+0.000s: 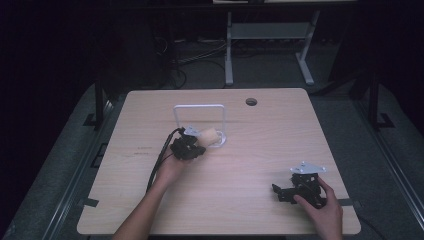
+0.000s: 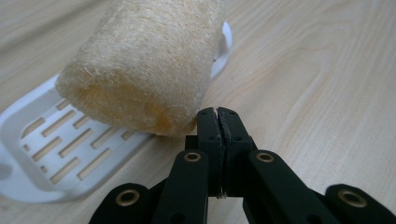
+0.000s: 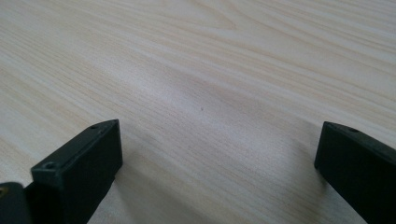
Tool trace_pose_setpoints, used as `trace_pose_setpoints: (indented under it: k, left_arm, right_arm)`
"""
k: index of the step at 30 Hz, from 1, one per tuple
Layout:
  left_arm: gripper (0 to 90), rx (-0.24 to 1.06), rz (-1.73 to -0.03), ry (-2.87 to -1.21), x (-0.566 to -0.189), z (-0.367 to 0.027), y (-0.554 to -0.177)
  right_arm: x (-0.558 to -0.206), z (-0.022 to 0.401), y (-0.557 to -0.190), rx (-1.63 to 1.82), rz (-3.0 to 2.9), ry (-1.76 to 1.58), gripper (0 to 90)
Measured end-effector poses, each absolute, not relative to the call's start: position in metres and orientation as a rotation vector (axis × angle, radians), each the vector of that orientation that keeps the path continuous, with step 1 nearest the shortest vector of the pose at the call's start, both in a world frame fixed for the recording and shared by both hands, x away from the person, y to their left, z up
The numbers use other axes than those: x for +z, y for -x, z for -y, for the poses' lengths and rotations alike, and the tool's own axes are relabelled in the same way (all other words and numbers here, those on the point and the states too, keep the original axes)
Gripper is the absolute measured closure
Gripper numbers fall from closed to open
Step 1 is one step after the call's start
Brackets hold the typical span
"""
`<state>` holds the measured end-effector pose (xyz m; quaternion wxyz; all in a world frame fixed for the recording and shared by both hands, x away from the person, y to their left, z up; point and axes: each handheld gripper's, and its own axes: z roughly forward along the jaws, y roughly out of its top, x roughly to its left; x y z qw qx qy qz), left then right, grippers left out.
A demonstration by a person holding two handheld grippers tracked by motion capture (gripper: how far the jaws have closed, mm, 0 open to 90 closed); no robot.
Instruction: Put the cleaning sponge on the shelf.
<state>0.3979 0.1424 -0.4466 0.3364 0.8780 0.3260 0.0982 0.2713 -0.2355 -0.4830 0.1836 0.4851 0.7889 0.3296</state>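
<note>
Loofah resting on its white rack, closed left gripper just beside it

The pale, fibrous loofah roll [image 2: 144, 65] lies on the white slotted plastic rack [image 2: 42, 154] at frame centre; the left gripper [image 2: 218, 114], jaws pressed together and empty, seems poised to nudge it, while the right gripper [image 3: 217, 154] idles wide apart on the light wooden table [image 3: 210, 56], lower right.

My left gripper [image 2: 218, 122] is matt black plastic with brass-coloured rivets, and right beside it sits the loofah roll [image 2: 144, 60], coarse, fibrous and straw-pale (fuzzy all over). Under it the white slotted tray [image 2: 28, 140] looks like smooth, slightly glossy plastic. The table [image 3: 210, 60] is pale wood-grain with a soft satin sheen. My right gripper [image 3: 212, 163] shows dull black, hard-edged blocks.
</note>
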Motion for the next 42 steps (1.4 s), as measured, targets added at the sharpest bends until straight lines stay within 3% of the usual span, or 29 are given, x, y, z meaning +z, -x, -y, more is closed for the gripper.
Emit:
trace_pose_setpoints:
  k: [25, 42]
  left_arm:
    - [88.0, 0.330, -0.955, -2.239, -0.447, -0.168, -0.406]
    - [84.9, 0.291, -0.935, -2.249, -0.439, -0.168, -0.399]
  right_arm:
    - [-0.483, 0.235, -0.271, 0.929, -2.225, -1.368, 0.6]
    - [-0.483, 0.235, -0.271, 0.929, -2.225, -1.368, 0.6]
